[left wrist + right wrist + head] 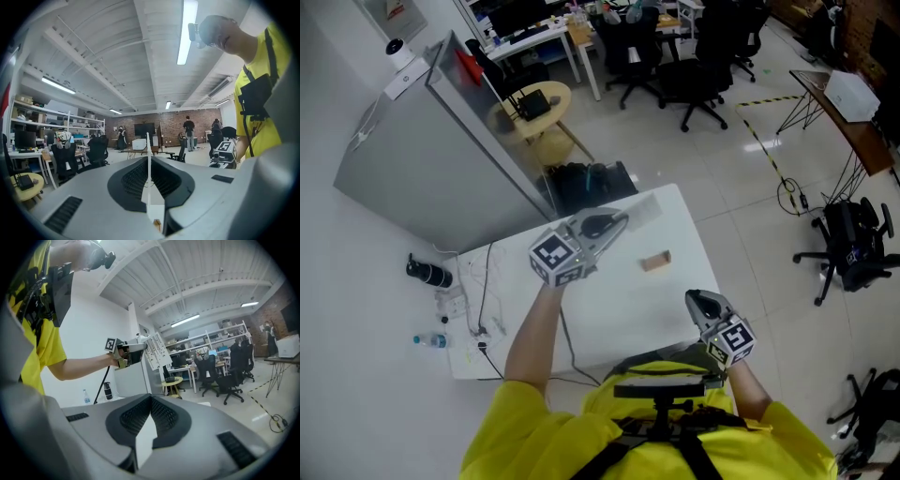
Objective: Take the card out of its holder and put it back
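Note:
My left gripper (620,223) is raised above the white table (619,314), shut on a thin pale card (641,207). In the left gripper view the card (148,143) stands edge-on between the closed jaws (149,161). From the right gripper view, the card (156,350) shows small print and sticks out of the left gripper (140,346). The small wooden holder (654,262) lies on the table below and to the right of the card, apart from it. My right gripper (699,299) hovers by the table's near right edge, its jaws (151,398) shut with nothing between them.
A grey cabinet (422,159) stands at the table's far left. On the floor to the left are a black flask (428,272) and a water bottle (431,340). Cables (483,305) run over the table's left side. Office chairs (703,56) and a round yellow table (534,101) stand beyond.

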Action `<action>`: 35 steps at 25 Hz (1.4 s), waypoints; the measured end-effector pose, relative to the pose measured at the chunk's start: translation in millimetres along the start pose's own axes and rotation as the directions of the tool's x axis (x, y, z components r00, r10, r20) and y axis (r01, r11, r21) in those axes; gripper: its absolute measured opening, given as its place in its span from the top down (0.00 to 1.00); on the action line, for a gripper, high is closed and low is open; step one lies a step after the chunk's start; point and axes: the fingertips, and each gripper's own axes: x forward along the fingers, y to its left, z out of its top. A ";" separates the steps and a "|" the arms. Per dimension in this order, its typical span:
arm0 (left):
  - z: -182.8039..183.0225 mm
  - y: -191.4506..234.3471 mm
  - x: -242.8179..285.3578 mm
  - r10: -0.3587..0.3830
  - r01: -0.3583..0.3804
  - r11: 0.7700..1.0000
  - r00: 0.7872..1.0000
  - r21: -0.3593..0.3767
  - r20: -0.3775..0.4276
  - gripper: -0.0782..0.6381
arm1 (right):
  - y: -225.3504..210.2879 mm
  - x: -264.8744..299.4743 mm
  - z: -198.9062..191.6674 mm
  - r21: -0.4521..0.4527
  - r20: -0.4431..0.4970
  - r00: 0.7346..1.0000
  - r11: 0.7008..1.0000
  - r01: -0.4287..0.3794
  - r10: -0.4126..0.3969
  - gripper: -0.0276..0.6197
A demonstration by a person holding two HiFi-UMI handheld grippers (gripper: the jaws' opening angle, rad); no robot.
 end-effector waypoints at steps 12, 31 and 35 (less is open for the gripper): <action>-57.5 2.2 10.9 -0.006 0.003 1.000 0.996 -0.029 -0.085 0.87 | -10.1 10.6 -15.8 -0.004 -0.026 1.000 1.000 -0.004 0.004 0.95; -267.3 -15.3 76.8 -0.141 0.120 0.985 0.974 -0.126 -0.177 0.87 | -45.7 36.2 -122.4 0.159 -0.167 0.986 0.987 0.028 -0.001 0.95; -274.9 -10.5 79.9 -0.139 0.118 0.985 0.975 -0.127 -0.172 0.87 | -44.4 32.9 -135.4 0.184 -0.193 0.981 0.982 0.038 -0.002 0.95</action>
